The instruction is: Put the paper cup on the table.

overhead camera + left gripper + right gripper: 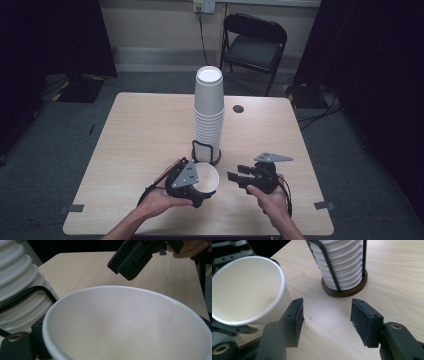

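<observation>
The left gripper (pixel 200 189) held a paper cup (pixel 206 177) by its wall, just above the desk (pixel 145 130) beside the stack of cups (pixel 208 112). The right gripper (pixel 325 315) stood wide and empty. The cup looked light and easily crushed; a gentle pinch near the stiffer rim seemed safest.

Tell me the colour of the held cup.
White cup, clearest in the right gripper view.

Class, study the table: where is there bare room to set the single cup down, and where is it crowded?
Bare patches of the table: the whole side left of the cup stack, and the far right corner beyond the hole. Crowded: the near middle, where the left gripper holds the cup, beside the holder and the right gripper.
</observation>
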A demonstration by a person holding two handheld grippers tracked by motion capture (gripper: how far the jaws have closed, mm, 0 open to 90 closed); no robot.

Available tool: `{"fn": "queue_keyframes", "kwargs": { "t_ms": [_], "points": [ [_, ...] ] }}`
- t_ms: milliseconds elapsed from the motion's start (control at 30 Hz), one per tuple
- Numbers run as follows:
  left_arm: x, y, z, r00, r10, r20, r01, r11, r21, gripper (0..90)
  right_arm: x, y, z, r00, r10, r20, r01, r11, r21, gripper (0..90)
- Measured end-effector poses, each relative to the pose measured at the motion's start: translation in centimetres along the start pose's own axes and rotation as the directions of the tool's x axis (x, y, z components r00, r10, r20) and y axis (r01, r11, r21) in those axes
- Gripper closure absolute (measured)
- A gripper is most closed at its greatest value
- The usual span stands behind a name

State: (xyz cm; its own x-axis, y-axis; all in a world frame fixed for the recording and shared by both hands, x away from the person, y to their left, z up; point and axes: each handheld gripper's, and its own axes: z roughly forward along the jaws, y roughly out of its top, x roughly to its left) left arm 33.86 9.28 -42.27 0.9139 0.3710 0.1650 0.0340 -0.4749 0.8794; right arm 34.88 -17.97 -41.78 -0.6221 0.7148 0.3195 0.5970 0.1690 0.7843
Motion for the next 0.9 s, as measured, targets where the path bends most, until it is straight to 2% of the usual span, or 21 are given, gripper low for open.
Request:
{"fn": "queue_keyframes", "kwargs": {
  "t_ms": [267, 400, 433, 467, 533, 633, 767, 833, 900],
  "points": [
    [1.1, -0.3, -1.4, 0.9962, -0.084, -0.021, 0.083, 0.9962, -0.026, 10.0, -1.3, -0.3, -0.1, 0.9991, 0.012, 0.04, -0.012, 1.0, -0.002, 38.7],
    [1.9, -0.4, -2.3, 0.9907, -0.129, -0.043, 0.127, 0.9908, -0.047, 10.0, -1.6, -0.6, -0.1, 0.9974, 0.011, 0.071, -0.012, 1.0, 0.003, 34.0],
    [2.2, -0.5, -2.6, 0.9877, -0.149, -0.047, 0.147, 0.9877, -0.054, 10.0, -1.7, -0.7, -0.2, 0.997, 0.015, 0.076, -0.015, 1.0, 0.002, 32.8],
    [2.3, -0.5, -2.8, 0.9854, -0.161, -0.055, 0.158, 0.9858, -0.057, 10.0, -1.9, -0.8, -0.3, 0.9945, 0.026, 0.101, -0.025, 1.0, -0.008, 28.4],
    [2.7, -0.5, -3.3, 0.9825, -0.174, -0.066, 0.17, 0.983, -0.069, 10.0, -2.0, -0.8, -0.4, 0.9939, 0.026, 0.107, -0.025, 1.0, -0.01, 27.2],
    [3.3, -0.5, -4.1, 0.9748, -0.203, -0.092, 0.196, 0.977, -0.084, 10.0, -2.3, -0.8, -0.5, 0.9918, 0.031, 0.124, -0.029, 0.999, -0.016, 19.2],
    [4.0, -0.6, -5.0, 0.9632, -0.242, -0.117, 0.23, 0.9675, -0.105, 10.0, -2.5, -0.9, -0.5, 0.9881, 0.036, 0.15, -0.034, 0.999, -0.011, 14.1],
    [4.4, -0.6, -5.3, 0.9552, -0.265, -0.131, 0.251, 0.9612, -0.114, 10.1, -2.5, -1.0, -0.5, 0.9878, 0.029, 0.153, -0.028, 1.0, -0.008, 14.1],
    [4.6, -0.7, -5.6, 0.9433, -0.299, -0.144, 0.282, 0.9509, -0.128, 10.1, -2.6, -1.0, -0.5, 0.9874, 0.023, 0.156, -0.022, 1.0, -0.008, 14.1]
  ]
}}
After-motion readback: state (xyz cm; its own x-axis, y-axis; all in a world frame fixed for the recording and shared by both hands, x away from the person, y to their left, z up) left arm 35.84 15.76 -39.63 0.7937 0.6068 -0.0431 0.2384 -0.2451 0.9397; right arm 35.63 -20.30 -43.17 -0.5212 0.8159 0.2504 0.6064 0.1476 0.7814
